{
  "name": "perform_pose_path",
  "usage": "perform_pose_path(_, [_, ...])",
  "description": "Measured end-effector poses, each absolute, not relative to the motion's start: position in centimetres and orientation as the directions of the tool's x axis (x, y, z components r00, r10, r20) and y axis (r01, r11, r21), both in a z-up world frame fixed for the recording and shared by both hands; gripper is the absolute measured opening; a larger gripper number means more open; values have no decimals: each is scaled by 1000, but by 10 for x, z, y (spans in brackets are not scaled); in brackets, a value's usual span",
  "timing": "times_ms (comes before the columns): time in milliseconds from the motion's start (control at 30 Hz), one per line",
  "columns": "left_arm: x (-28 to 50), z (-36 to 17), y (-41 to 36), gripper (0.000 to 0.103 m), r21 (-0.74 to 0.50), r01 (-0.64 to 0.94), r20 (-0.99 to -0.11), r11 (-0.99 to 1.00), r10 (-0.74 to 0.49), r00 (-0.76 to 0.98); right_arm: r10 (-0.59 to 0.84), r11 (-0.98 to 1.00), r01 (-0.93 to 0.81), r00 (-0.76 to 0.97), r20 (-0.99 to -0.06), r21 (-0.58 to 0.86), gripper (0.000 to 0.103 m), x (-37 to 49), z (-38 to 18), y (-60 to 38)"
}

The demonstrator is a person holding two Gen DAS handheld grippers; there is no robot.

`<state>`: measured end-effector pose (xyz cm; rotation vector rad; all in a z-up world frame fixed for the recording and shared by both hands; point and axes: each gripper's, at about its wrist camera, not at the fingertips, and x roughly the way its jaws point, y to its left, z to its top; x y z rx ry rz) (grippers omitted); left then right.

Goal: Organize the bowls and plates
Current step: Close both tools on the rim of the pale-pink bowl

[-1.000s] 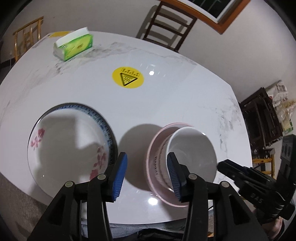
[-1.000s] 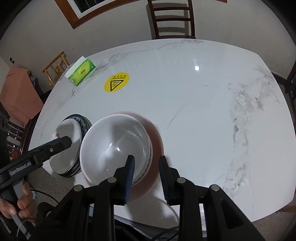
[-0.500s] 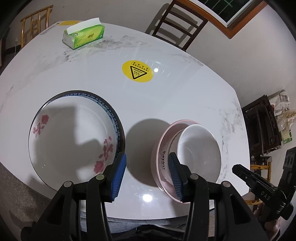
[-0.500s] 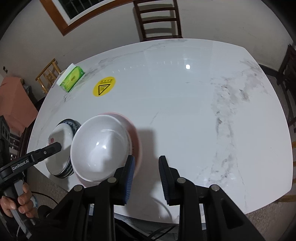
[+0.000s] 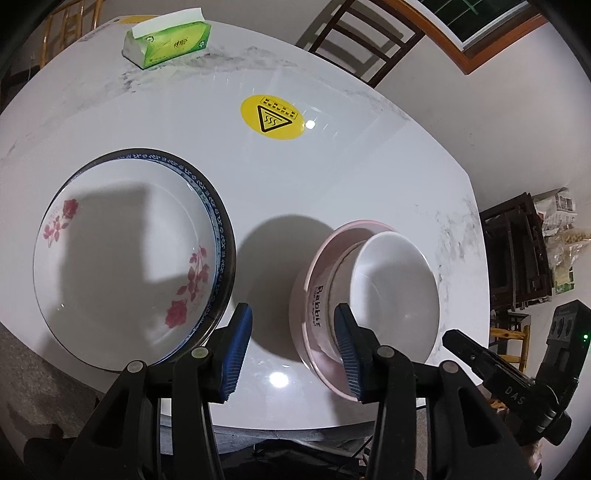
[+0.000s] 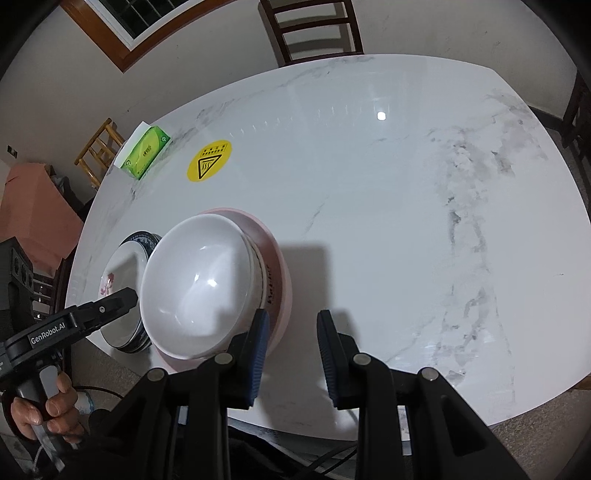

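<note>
**On the marble table: two stacks of crockery, both grippers empty**

At the near edge of the white marble table (image 5: 332,177) stand two separate stacks, close together but not touching.

- Item 1: floral plate (image 5: 122,258), white with pink roses, nested in a blue-rimmed plate (image 5: 218,218) beneath it. In the left wrist view it lies at about 9 o'clock; in the right wrist view it is partly hidden behind the bowls.
- Item 2: white bowl (image 5: 399,284), sitting tilted inside a pink bowl (image 5: 314,295) that bears dark lettering on its side. In the left wrist view it lies at about 4 o'clock; in the right wrist view, at about 8 o'clock.
- Item 3: left gripper (image 5: 291,350), jaws apart with nothing between them, hanging over bare table in the gap between the two stacks. Its right blue pad overlaps the pink bowl's side in the picture; contact cannot be told.
- Item 4: right gripper (image 6: 291,354), jaws apart and empty, just right of the pink bowl.
- Item 5: yellow warning sticker (image 5: 271,116), at 12 o'clock in the left wrist view.
- Item 6: green tissue pack (image 5: 168,44), at 11 o'clock, near the far edge.
- Item 7: dark wooden chair (image 6: 314,29), beyond the table at 12 o'clock in the right wrist view.
- Item 8: a hand (image 6: 44,413) holding the left gripper's handle, at 8 o'clock in the right wrist view.
</note>
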<state>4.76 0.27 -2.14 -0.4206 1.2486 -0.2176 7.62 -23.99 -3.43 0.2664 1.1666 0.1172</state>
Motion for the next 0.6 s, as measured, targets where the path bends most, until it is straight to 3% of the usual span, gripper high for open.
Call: perform_pose_path(600, [57,-43,-2,36,-408,-99,-888,907,-370,274,198,971,58,344,-918,232,27,89,-56,-227])
